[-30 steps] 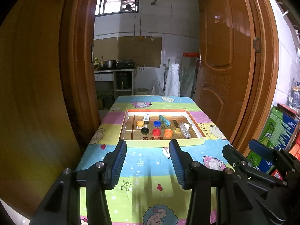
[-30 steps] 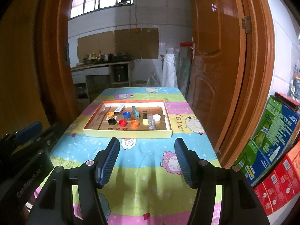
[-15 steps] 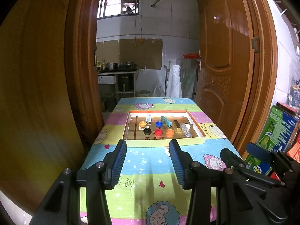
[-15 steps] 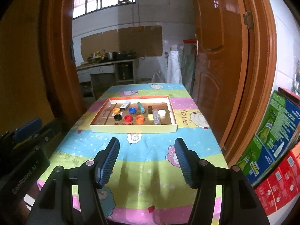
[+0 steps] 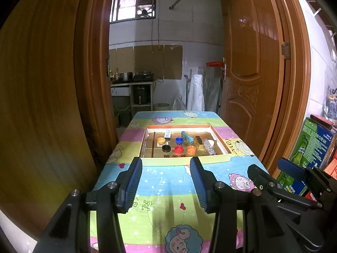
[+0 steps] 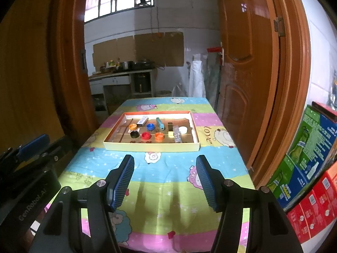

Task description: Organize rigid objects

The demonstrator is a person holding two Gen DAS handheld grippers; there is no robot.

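Both grippers hover side by side over the near end of the table (image 6: 168, 189), pointed forward and tilted a little downward toward the tray (image 6: 151, 147). The left gripper (image 5: 166, 181) has its jaws apart with nothing between them, only the patterned cloth showing in the gap; the right gripper (image 6: 165, 181) also stands open and empty, its jaws a little wider. In the left view the right gripper's dark frame shows at the lower right edge, and in the right view the left one sits at the lower left. The tray lies flat mid-table, well beyond both sets of fingertips, its long sides running across the table. Inside it, five caps sit in two rows: a yellow cap (image 6: 133, 127) and a blue cap (image 6: 150, 126) behind, a black cap (image 6: 134, 134), a red cap (image 6: 145, 135) and an orange cap (image 6: 159, 136) in front. A teal tube (image 6: 160, 123) lies just right of the blue cap, its long axis running front to back and angled slightly. A small white box (image 6: 142, 120) lies at the back between the yellow and blue caps, also angled front to back. Right of the tube are a dark block (image 6: 170, 126), a clear packet (image 6: 177, 136) lying front to back, and a white lid (image 6: 183, 129).
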